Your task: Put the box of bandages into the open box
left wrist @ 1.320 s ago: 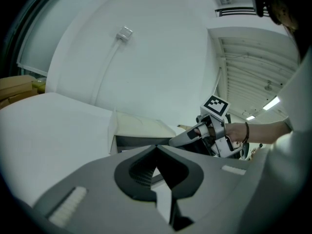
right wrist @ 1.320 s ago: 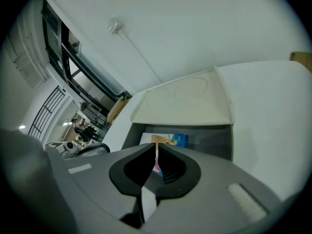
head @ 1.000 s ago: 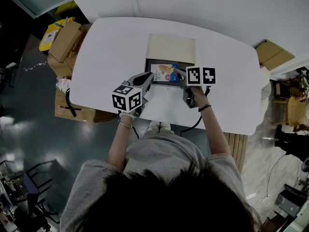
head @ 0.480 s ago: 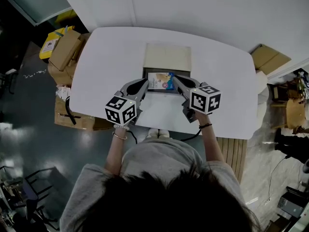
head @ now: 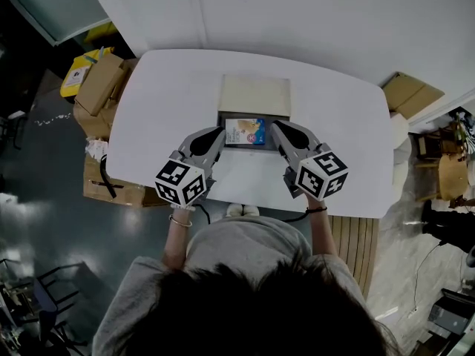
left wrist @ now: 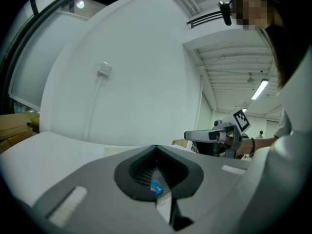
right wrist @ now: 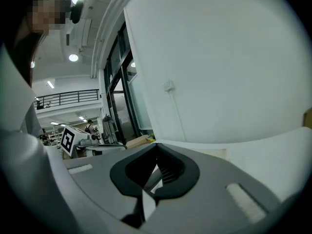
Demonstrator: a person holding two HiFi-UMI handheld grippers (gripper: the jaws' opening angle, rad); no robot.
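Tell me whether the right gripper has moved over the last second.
Yes. Against the open box, the right gripper has drawn back toward the person; its tip, earlier over the box, is now beside its right edge.

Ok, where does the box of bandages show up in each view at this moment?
Head view: the box of bandages lies in the open box, near the picture's centre.
Left gripper view: only a blue corner of it shows, low centre, through the gap between the fingers.
Right gripper view: it cannot be made out.
Shared landmark: the white table.
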